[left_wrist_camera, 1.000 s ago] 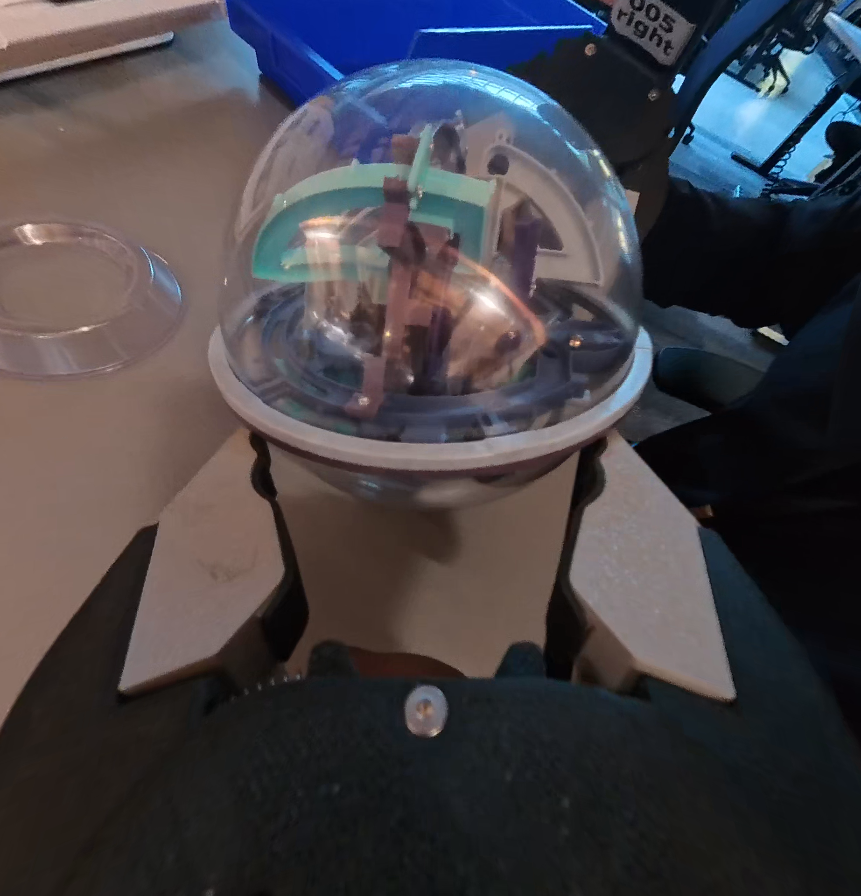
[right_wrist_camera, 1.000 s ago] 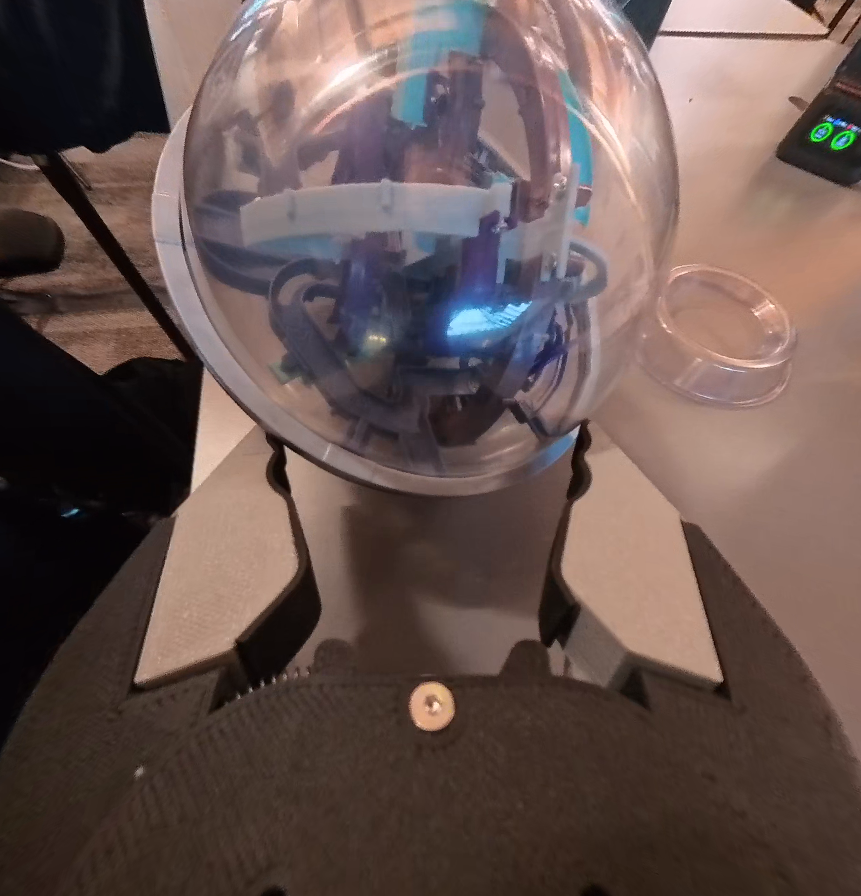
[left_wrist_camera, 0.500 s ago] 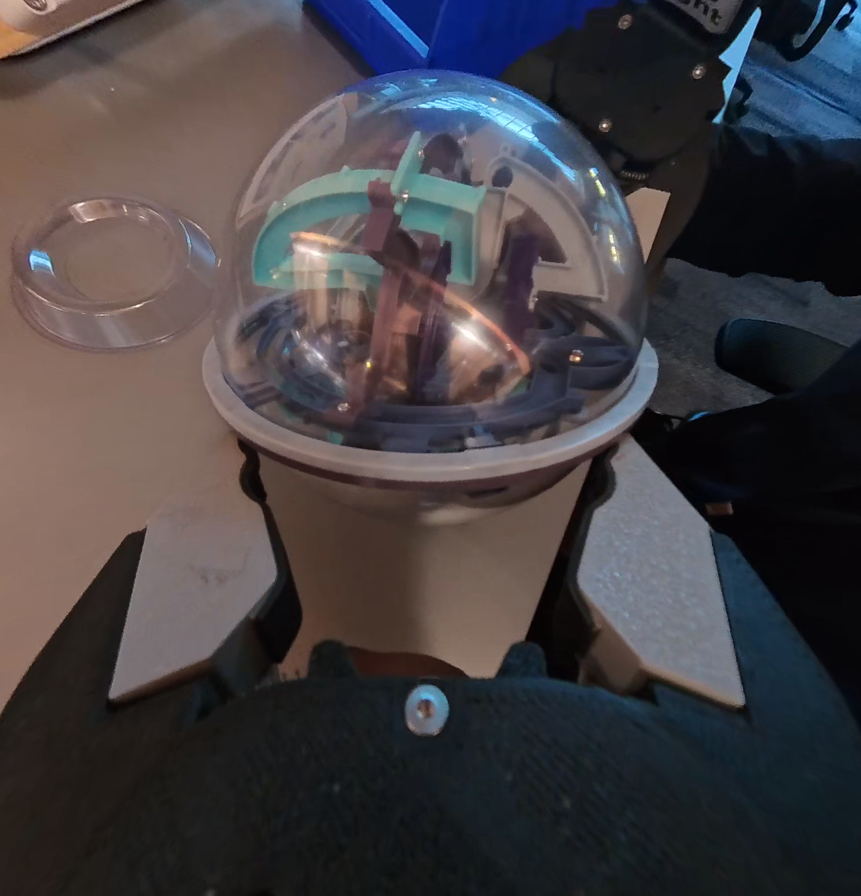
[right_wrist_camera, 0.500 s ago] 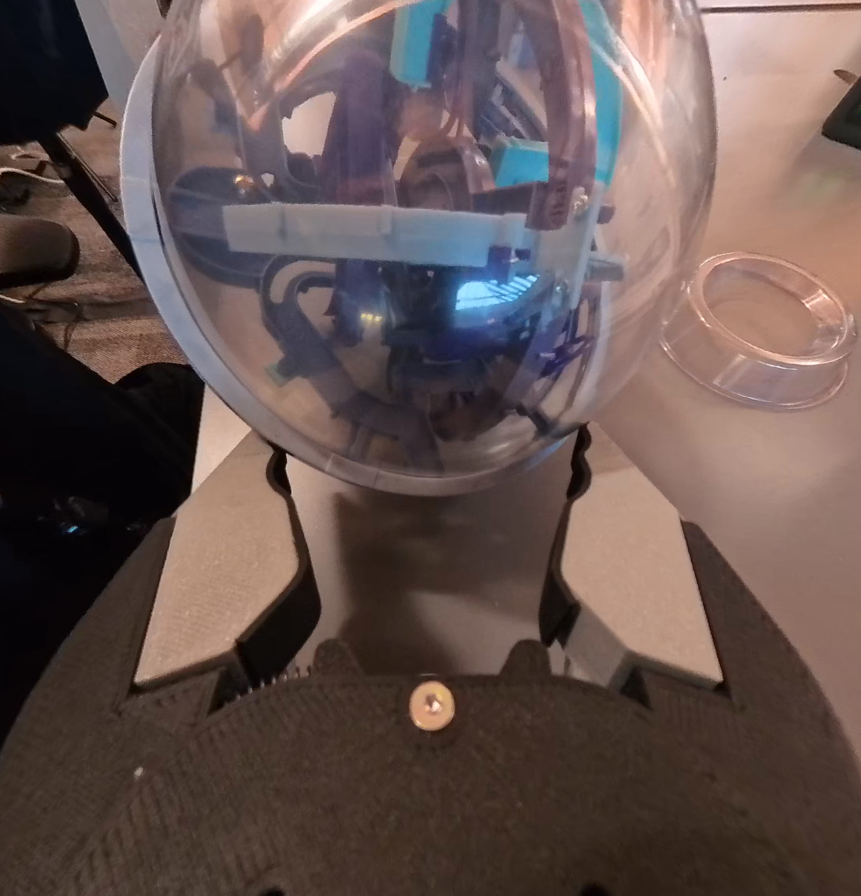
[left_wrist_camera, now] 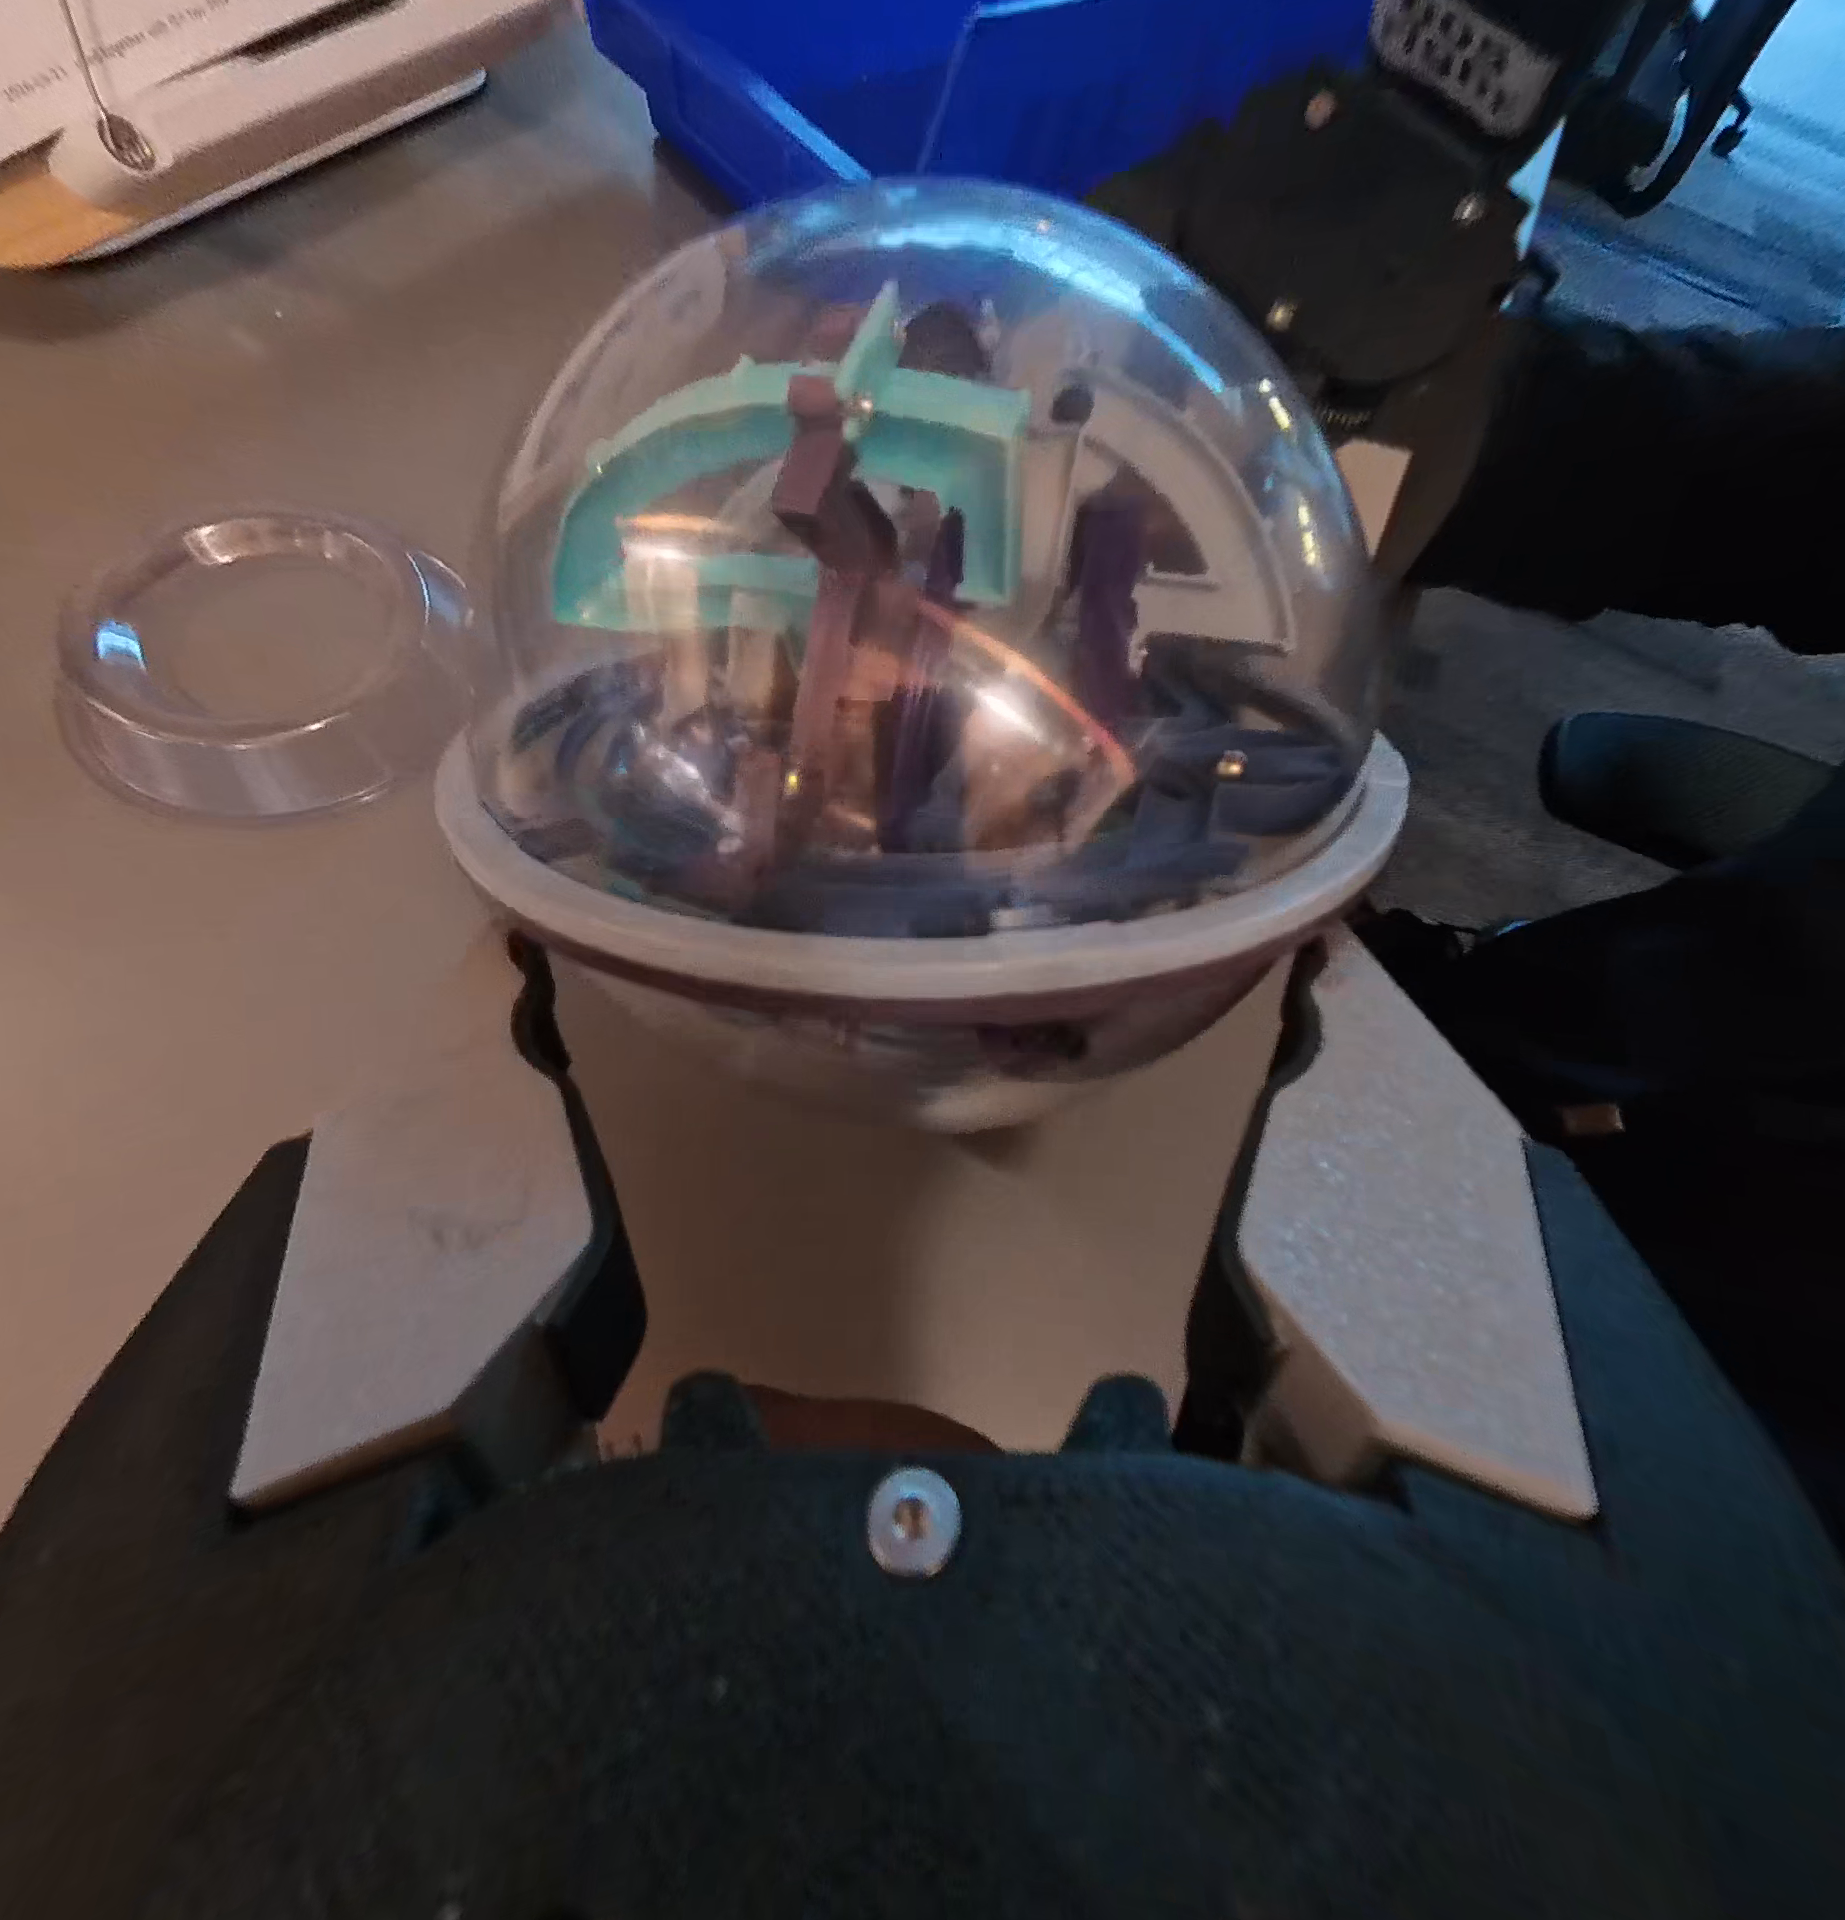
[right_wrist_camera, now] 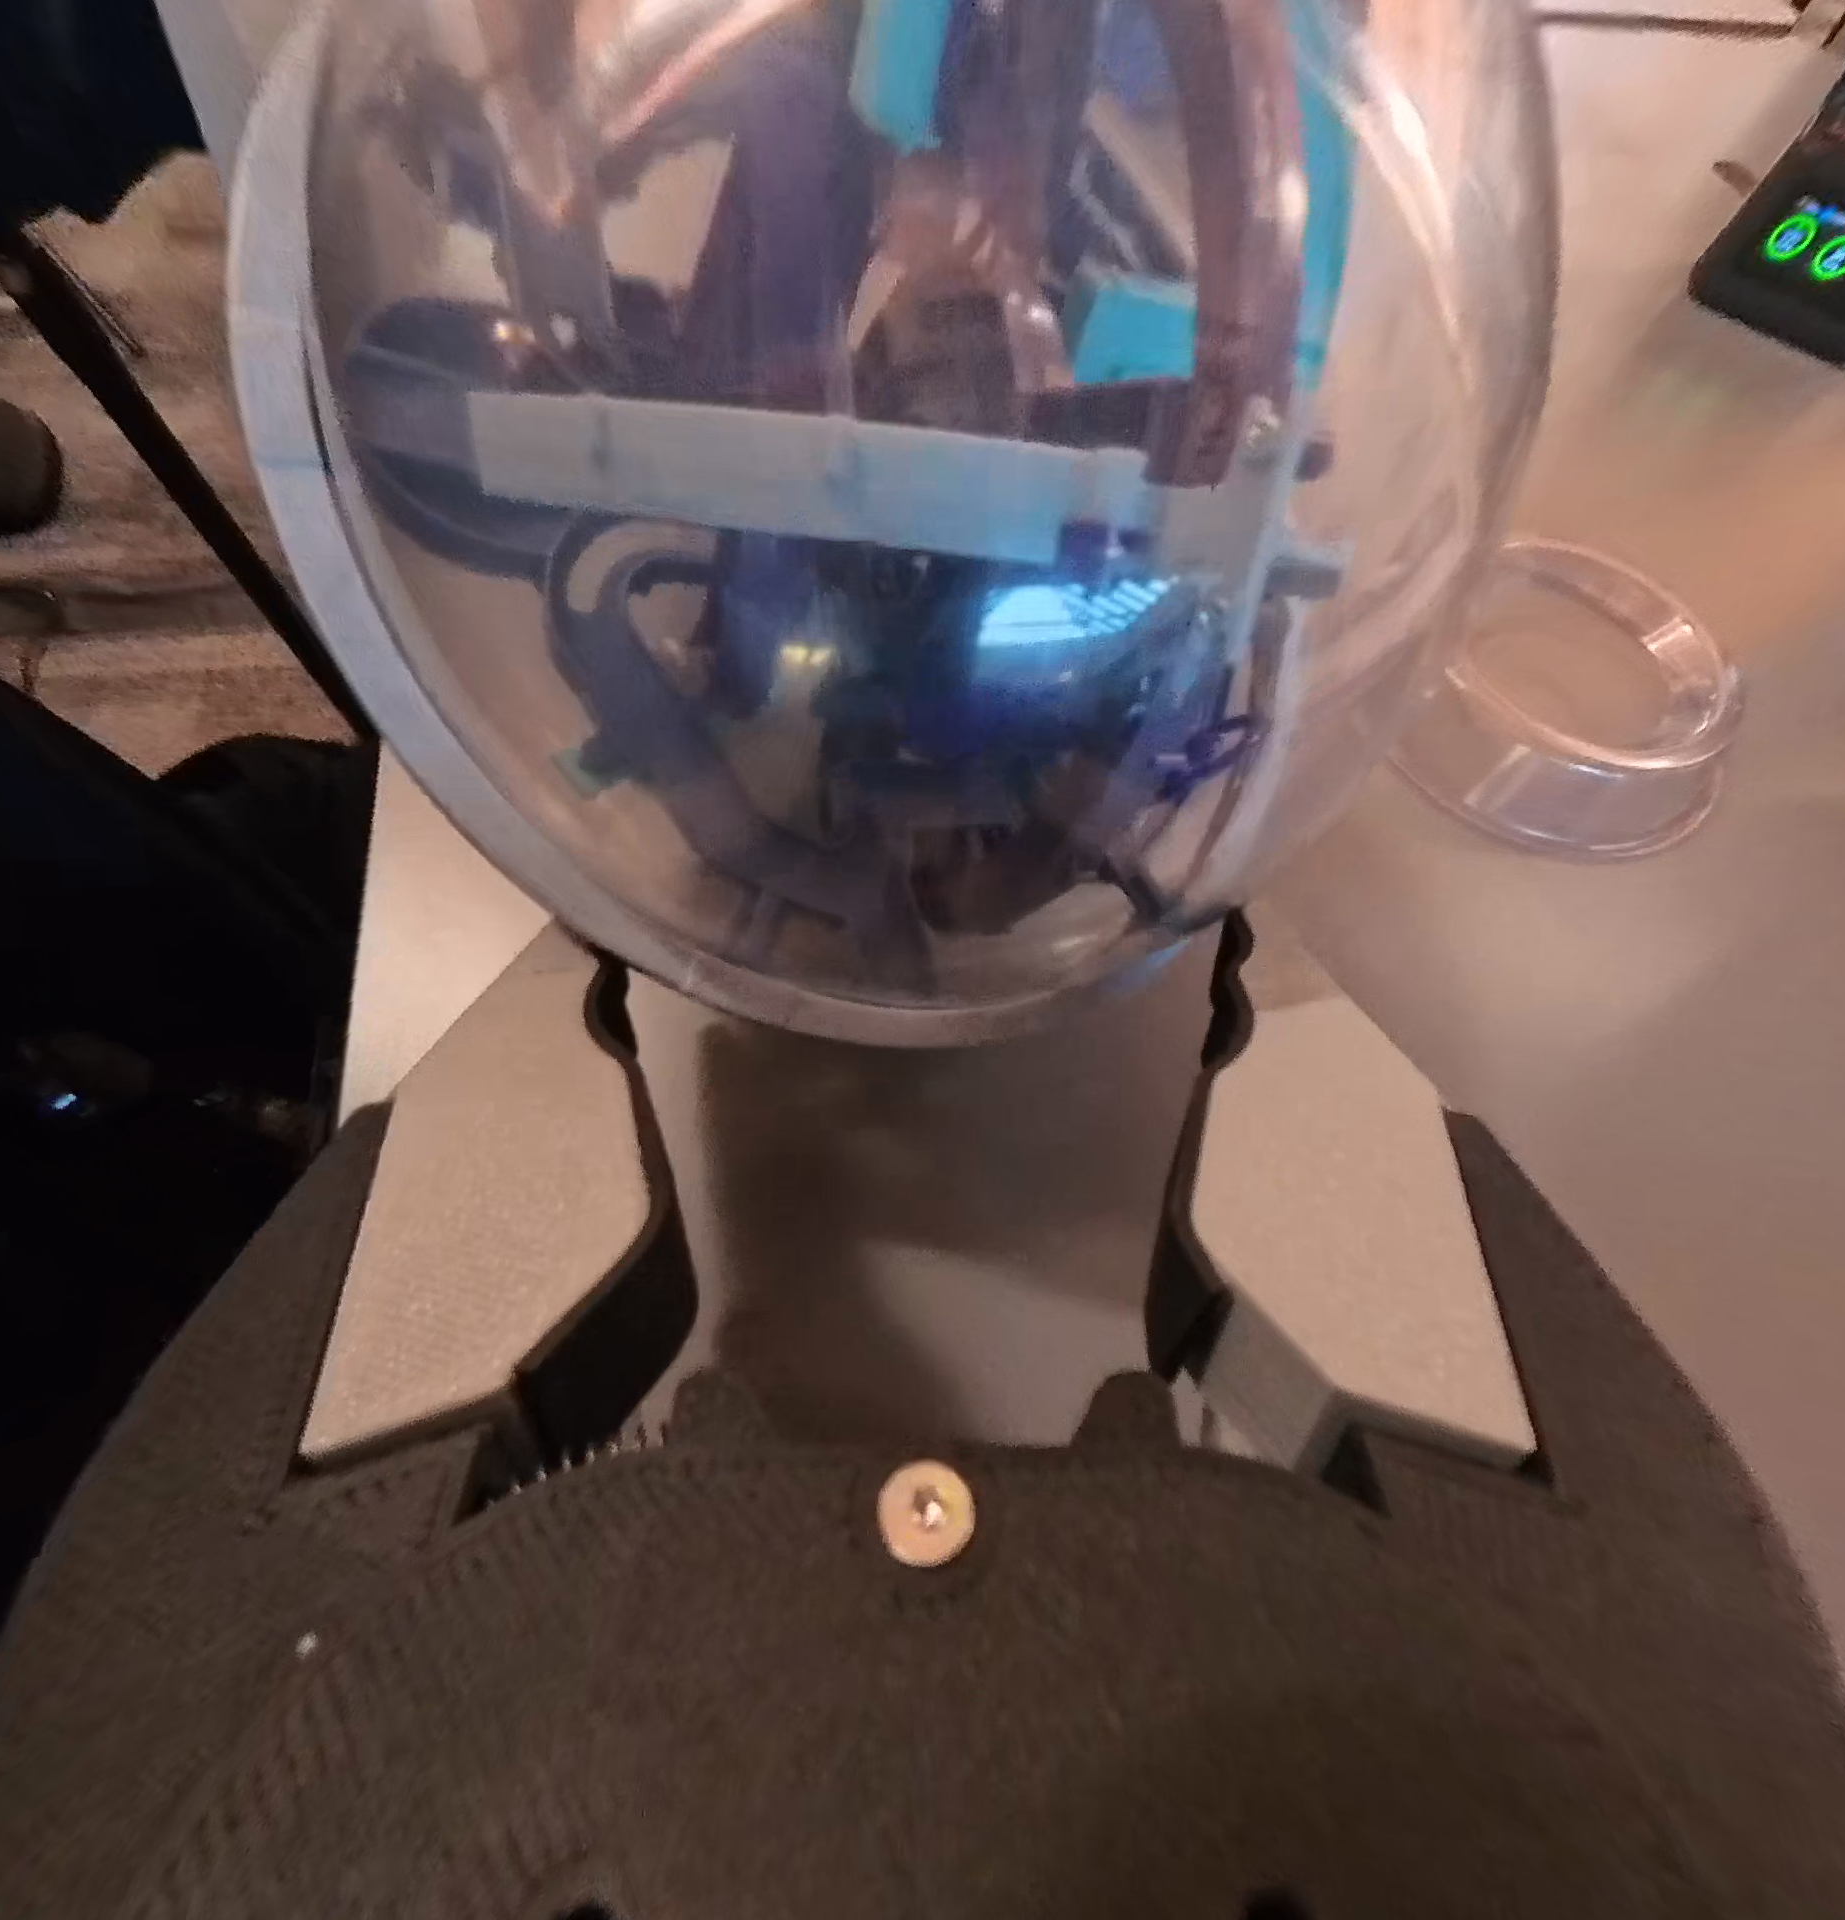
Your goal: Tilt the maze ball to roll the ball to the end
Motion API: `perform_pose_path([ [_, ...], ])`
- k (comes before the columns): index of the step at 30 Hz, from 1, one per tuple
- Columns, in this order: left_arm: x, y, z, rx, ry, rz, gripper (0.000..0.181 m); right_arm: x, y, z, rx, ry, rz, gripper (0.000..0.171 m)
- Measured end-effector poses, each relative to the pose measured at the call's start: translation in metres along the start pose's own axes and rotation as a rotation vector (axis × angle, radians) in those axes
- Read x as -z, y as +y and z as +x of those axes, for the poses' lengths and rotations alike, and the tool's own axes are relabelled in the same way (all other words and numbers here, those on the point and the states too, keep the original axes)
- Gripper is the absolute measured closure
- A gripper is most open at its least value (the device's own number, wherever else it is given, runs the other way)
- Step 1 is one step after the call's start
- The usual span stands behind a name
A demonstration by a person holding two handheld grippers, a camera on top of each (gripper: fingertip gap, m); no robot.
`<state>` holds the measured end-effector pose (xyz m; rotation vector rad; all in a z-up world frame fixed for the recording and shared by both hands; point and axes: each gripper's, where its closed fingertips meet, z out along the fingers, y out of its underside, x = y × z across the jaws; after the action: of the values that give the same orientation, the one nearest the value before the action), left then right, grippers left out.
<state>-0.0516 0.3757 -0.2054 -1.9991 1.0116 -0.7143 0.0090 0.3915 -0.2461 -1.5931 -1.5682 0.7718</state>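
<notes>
We hold the maze ball (left_wrist_camera: 923,644) between our two grippers, off the table (left_wrist_camera: 170,987), so that we can turn it any way we need; a sphere gives no edge to pinch, so each gripper cradles it from its own side. Our left gripper (left_wrist_camera: 918,997) has its fingers spread wide and pressed against the lower shell just under the white seam band (left_wrist_camera: 897,951), which sits nearly level ahead of it. Our right gripper (right_wrist_camera: 913,966) is likewise spread and clamped on the clear shell, and from there the seam runs steeply up the left, so the two grips meet the globe at different angles. The small steel ball (left_wrist_camera: 1227,766) seems to sit on the dark outer track, ahead and to the right of the left gripper's fingers, though blur makes this uncertain. The clear ring stand (left_wrist_camera: 263,665) lies well off to the left gripper's left, set aside so the globe can tilt freely. We judge the rolling only partly done
</notes>
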Motion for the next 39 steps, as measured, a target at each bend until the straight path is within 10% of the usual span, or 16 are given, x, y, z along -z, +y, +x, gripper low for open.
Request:
perform_pose_path([
  [39, -0.006, 0.004, 0.003, -0.019, 0.026, 0.005, 0.045, 0.0, 0.005, 0.005, 0.091, 0.072, -0.057, 0.066],
])
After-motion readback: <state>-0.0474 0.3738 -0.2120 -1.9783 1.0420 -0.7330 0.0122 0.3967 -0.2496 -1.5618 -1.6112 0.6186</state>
